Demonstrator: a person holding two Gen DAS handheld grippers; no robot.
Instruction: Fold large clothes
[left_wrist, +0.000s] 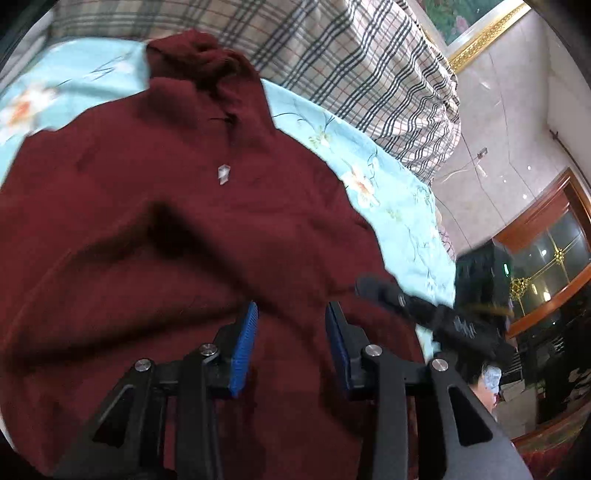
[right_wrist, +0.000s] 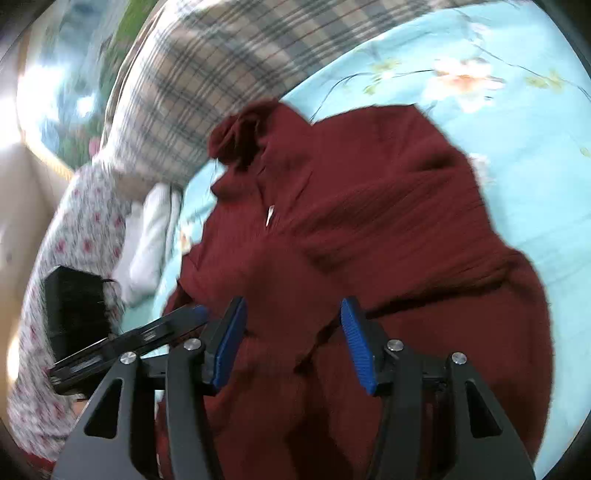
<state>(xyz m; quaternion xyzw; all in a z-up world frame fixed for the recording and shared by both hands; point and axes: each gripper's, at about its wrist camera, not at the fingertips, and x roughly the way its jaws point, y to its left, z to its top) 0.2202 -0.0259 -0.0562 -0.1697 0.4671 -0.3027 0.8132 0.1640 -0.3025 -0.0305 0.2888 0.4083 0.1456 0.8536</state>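
On the pale blue floral bedsheet (left_wrist: 391, 206), a dark red sweater (left_wrist: 177, 229) is lying spread out, its small white tag (left_wrist: 223, 174) too blurred to read. Both the left gripper (left_wrist: 291, 314) and right gripper (right_wrist: 291, 310) are hovering over it with jaws apart, gripping nothing. Beyond it a plaid blanket (left_wrist: 332, 55) is lying.

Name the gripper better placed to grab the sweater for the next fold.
Probably right: the right gripper hangs open astride a raised ridge of the maroon sweater. The left gripper, also open, faces flatter cloth.
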